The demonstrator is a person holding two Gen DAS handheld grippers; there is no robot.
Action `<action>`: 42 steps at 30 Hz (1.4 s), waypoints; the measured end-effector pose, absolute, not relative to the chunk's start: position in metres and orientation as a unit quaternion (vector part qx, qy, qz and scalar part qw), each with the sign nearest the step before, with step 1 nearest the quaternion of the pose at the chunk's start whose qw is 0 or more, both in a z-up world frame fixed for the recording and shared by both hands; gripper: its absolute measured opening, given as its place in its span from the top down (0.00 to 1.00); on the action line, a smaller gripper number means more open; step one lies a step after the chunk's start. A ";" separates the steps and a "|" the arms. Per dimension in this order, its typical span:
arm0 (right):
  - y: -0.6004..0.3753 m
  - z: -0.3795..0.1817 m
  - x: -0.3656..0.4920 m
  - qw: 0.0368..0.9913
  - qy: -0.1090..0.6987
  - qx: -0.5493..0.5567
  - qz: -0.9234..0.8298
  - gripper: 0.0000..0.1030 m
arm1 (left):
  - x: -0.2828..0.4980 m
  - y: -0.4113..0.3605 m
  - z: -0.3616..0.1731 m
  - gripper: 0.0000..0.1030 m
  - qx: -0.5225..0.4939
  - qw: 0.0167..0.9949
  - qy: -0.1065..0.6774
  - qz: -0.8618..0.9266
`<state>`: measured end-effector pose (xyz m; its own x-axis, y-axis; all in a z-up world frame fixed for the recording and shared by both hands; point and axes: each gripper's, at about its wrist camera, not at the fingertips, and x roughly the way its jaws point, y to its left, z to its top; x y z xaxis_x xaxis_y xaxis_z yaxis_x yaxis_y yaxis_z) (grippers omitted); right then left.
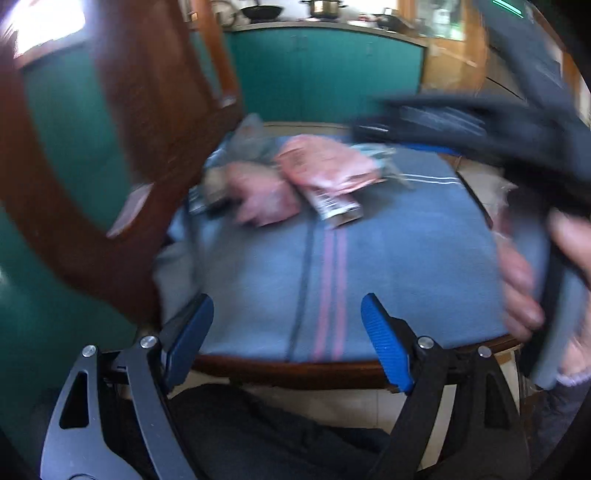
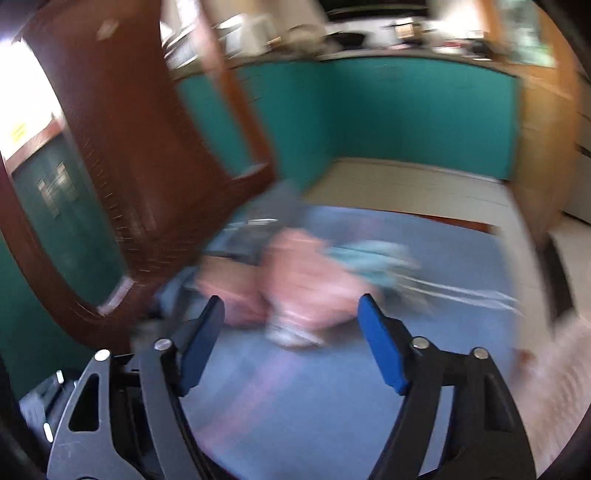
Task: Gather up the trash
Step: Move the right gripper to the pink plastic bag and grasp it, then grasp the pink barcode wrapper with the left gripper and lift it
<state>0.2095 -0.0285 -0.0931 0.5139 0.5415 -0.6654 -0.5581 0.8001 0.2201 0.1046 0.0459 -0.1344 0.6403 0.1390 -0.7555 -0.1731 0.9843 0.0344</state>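
Several wrappers lie on a blue striped cloth (image 1: 388, 266) over a chair seat. A pink wrapper with a barcode (image 1: 328, 177) sits at the far middle, a second pink wrapper (image 1: 262, 195) to its left, and light blue scraps (image 1: 373, 153) behind. My left gripper (image 1: 288, 325) is open and empty at the seat's near edge, short of the wrappers. My right gripper (image 2: 291, 328) is open and empty, low over the cloth just before the blurred pink wrapper (image 2: 306, 280); light blue scraps (image 2: 373, 262) lie beyond it. The right gripper body (image 1: 480, 125) shows at right in the left wrist view.
The brown wooden chair back (image 1: 122, 122) rises at left, close to the wrappers. Teal cabinets (image 1: 325, 74) and a counter with pots (image 1: 325, 7) stand behind. Tiled floor (image 2: 406, 184) lies beyond the seat. A hand (image 1: 524, 280) holds the right gripper at the right edge.
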 end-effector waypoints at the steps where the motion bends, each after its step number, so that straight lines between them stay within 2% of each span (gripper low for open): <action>1: -0.004 -0.098 0.216 0.865 0.384 -0.025 0.323 0.29 | 0.103 0.052 -0.137 0.20 -0.026 0.903 0.418 0.091; 8: 0.078 -0.134 0.236 0.843 0.420 -0.106 0.318 0.29 | 0.097 0.075 -0.144 0.20 -0.045 0.899 0.423 0.101; 11: 0.077 -0.142 0.236 0.832 0.439 -0.110 0.320 0.57 | 0.100 0.076 -0.146 0.20 -0.048 0.900 0.422 0.096; 13: 0.063 -0.136 0.232 0.834 0.434 -0.096 0.327 0.63 | 0.099 0.077 -0.147 0.20 -0.047 0.901 0.422 0.093; 20: -0.050 -0.095 0.193 0.861 0.397 -0.028 0.315 0.65 | 0.114 0.079 -0.141 0.20 -0.057 0.905 0.414 0.080; 22: -0.088 -0.089 0.187 0.876 0.394 -0.015 0.279 0.65 | 0.133 0.076 -0.143 0.34 -0.060 0.904 0.418 0.065; 24: -0.117 -0.087 0.185 0.885 0.394 -0.002 0.248 0.65 | 0.155 0.073 -0.147 0.36 -0.072 0.900 0.427 0.050; 29: -0.181 -0.089 0.170 0.897 0.396 0.023 0.194 0.65 | 0.227 0.063 -0.156 0.31 -0.115 0.892 0.436 0.008; 30: -0.187 -0.092 0.170 0.897 0.399 0.027 0.189 0.65 | 0.237 0.063 -0.157 0.27 -0.122 0.891 0.436 0.011; 31: -0.189 -0.098 0.170 0.896 0.402 0.029 0.185 0.65 | 0.248 0.064 -0.156 0.19 -0.132 0.890 0.437 0.016; 33: -0.196 -0.106 0.170 0.893 0.412 0.035 0.178 0.65 | 0.273 0.062 -0.156 0.12 -0.135 0.884 0.446 0.034; 36: -0.198 -0.111 0.164 0.886 0.420 0.051 0.187 0.65 | 0.298 0.051 -0.161 0.13 -0.109 0.881 0.457 0.054; 38: -0.190 -0.114 0.164 0.885 0.423 0.042 0.191 0.65 | 0.307 0.044 -0.169 0.30 -0.098 0.876 0.469 0.049; 39: -0.186 -0.117 0.163 0.886 0.422 0.035 0.189 0.65 | 0.308 0.043 -0.171 0.43 -0.098 0.872 0.477 0.044; 42: -0.178 -0.115 0.163 0.891 0.411 0.023 0.191 0.65 | 0.303 0.040 -0.177 0.62 -0.094 0.875 0.474 0.038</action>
<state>0.1629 -0.1782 -0.1149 0.5884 0.3588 -0.7246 -0.3217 0.9260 0.1973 0.3029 0.0402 -0.1766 0.5482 -0.0229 -0.8360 -0.1558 0.9793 -0.1290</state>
